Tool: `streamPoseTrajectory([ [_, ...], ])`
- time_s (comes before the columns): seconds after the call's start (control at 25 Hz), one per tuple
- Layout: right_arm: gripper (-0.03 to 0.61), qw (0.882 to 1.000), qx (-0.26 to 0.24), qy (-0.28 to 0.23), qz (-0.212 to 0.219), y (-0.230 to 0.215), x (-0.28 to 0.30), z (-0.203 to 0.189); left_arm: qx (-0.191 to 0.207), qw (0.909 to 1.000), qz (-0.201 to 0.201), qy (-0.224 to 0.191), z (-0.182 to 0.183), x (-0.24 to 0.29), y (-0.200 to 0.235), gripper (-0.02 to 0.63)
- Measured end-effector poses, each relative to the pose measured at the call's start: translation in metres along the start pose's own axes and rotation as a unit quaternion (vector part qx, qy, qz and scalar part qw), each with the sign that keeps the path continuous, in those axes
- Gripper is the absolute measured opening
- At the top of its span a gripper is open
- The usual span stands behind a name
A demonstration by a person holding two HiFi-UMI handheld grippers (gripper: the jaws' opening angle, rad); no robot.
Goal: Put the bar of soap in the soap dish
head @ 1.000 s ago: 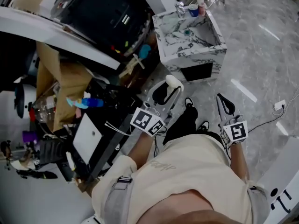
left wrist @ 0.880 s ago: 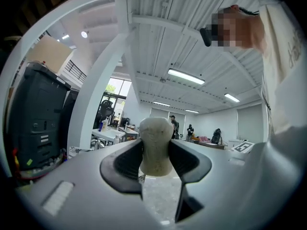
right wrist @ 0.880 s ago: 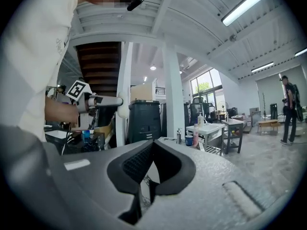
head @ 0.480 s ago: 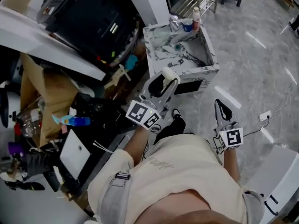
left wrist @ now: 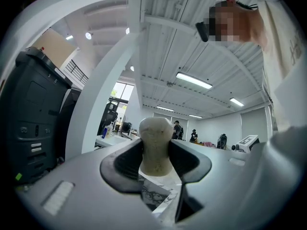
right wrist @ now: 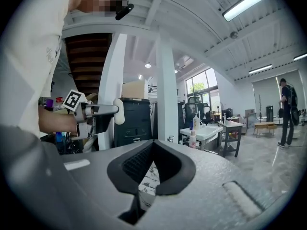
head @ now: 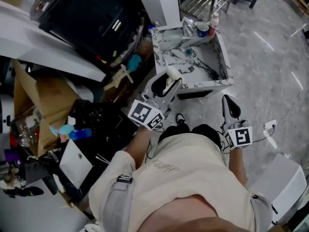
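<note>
A cream bar of soap stands upright between the jaws of my left gripper, which is shut on it. In the head view the left gripper holds the soap just in front of the near left corner of a white marble sink unit. A pale clear dish-like thing sits on the unit's back left corner. My right gripper hangs lower right over the floor, shut and empty. In the right gripper view its jaws meet, with the left gripper and soap at left.
A tap, a cup and a bottle stand at the sink's back edge. A black machine, cardboard and clutter crowd the left. A white pillar rises behind the sink. Grey floor lies to the right.
The person has stepped closer to the sink. My left gripper has carried the soap up to the sink's near corner. The right gripper stays low and shut.
</note>
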State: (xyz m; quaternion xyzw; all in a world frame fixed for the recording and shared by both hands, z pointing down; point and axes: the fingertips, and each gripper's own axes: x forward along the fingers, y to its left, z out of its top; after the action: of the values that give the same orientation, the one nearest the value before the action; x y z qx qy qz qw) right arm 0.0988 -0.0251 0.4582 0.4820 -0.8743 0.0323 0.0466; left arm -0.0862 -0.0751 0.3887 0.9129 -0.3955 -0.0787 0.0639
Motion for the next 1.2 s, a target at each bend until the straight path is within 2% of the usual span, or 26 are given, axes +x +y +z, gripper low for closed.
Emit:
streamPoseTrajectory([
  [0.2,0.000,1.000,0.014,0.022,0.014,-0.009,0.023,-0.011,-0.013,0.9991,0.027,0.029,-0.017,0.015,0.032,0.193],
  [0.44,0.000,0.998,0.028,0.006,0.049,-0.053,0.071,-0.008,-0.016,0.9965,0.042,0.071,-0.041,0.060,0.046,0.193],
  [0.6,0.000,0.995,0.028,0.001,0.096,-0.086,0.105,-0.002,-0.058,0.9944,0.074,0.047,-0.034,0.093,0.056,0.193],
  [0.8,0.000,0.992,-0.004,-0.026,0.125,-0.116,0.140,0.021,-0.030,0.9920,0.109,0.057,-0.029,0.118,0.080,0.193],
  [0.92,0.000,0.990,-0.003,-0.030,0.137,-0.126,0.147,0.026,-0.019,0.9892,0.131,0.064,-0.037,0.126,0.104,0.193],
  [1.08,0.000,0.990,0.011,-0.025,0.141,-0.128,0.157,0.020,0.022,0.9844,0.137,0.108,-0.051,0.138,0.141,0.193],
  [1.2,0.000,0.991,0.021,-0.013,0.134,-0.126,0.161,0.011,0.034,0.9797,0.127,0.151,-0.073,0.147,0.164,0.193],
])
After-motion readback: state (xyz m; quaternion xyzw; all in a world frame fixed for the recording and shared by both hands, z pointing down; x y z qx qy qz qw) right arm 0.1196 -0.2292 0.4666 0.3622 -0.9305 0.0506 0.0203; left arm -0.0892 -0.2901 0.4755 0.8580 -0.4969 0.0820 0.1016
